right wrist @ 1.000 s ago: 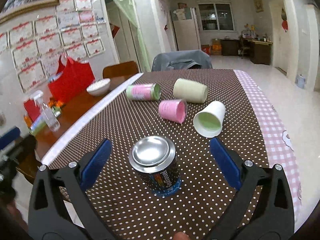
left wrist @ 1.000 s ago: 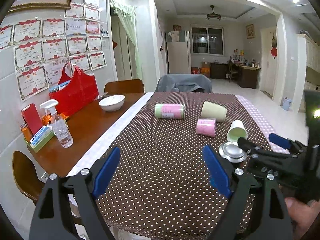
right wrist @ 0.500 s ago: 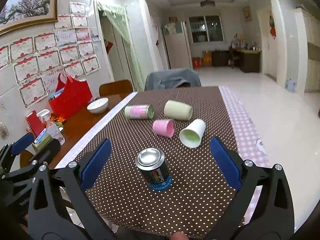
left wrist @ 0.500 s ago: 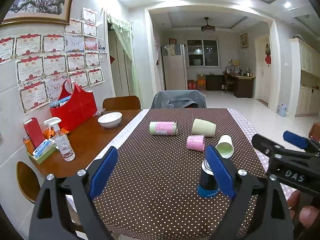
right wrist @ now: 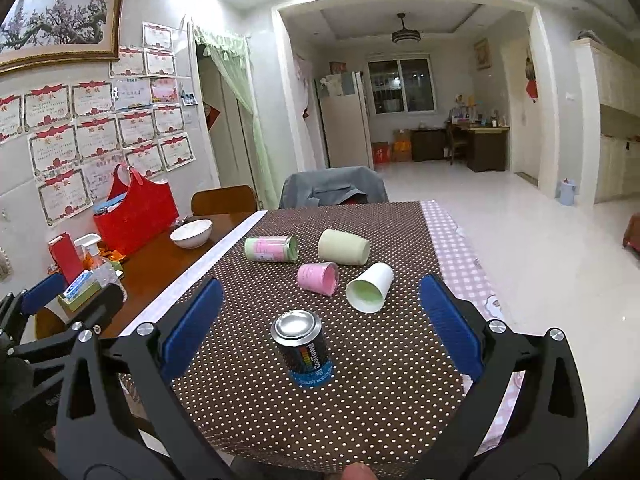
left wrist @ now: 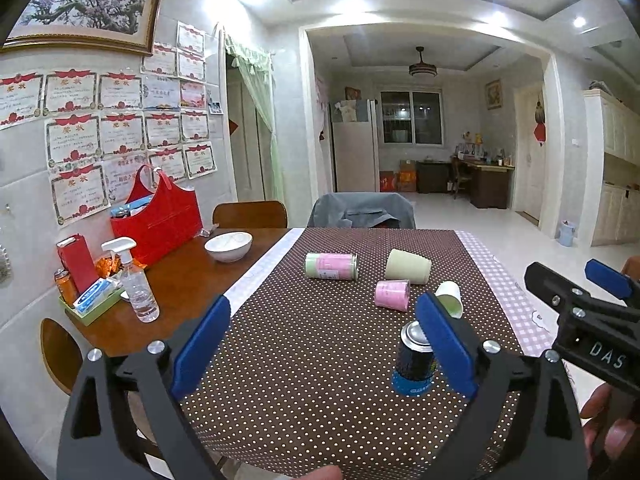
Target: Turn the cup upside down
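Note:
A dark can-shaped cup stands with its metal bottom up on the dotted brown tablecloth; it also shows in the left wrist view. My right gripper is open and empty, pulled back from it near the front edge. My left gripper is open and empty, to the left of the can. Three cups lie on their sides farther back: pink, white and pale yellow. A pink and green tin lies beside them.
A white bowl, a red bag, a spray bottle and a small tray of items sit on the wooden table at the left. Chairs stand at the far end. The table's right edge drops to open floor.
Both grippers have drawn back and upward from the table. The dark can stands where it was, now farther from the right gripper. The lying cups have not moved.

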{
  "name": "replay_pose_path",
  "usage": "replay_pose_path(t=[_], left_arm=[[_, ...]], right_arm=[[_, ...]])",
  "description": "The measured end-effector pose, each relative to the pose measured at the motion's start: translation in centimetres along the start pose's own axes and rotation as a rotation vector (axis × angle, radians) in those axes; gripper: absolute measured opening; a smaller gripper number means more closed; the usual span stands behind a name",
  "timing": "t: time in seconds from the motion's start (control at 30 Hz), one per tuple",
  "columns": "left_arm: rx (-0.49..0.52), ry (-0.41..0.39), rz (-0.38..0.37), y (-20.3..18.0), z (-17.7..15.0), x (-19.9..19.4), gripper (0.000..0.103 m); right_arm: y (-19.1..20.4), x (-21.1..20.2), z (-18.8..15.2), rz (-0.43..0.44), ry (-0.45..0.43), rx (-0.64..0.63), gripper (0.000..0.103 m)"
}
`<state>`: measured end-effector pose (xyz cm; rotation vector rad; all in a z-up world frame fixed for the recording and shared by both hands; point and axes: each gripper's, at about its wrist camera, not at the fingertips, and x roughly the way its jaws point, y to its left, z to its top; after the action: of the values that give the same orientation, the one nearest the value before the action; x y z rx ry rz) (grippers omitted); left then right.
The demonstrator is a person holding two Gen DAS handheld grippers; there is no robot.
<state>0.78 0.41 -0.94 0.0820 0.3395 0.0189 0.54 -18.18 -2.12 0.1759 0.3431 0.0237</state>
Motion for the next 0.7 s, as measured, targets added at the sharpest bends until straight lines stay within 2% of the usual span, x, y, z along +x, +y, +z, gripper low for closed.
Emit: replay_pose_path(t=[0.7], left_arm=[[-0.004, -0.013, 0.005, 0.56, -0.1, -0.82, 0.093]], right_arm=[[0.49, -0.95, 0.07, -0.007, -0.017, -0.018, 0.097]])
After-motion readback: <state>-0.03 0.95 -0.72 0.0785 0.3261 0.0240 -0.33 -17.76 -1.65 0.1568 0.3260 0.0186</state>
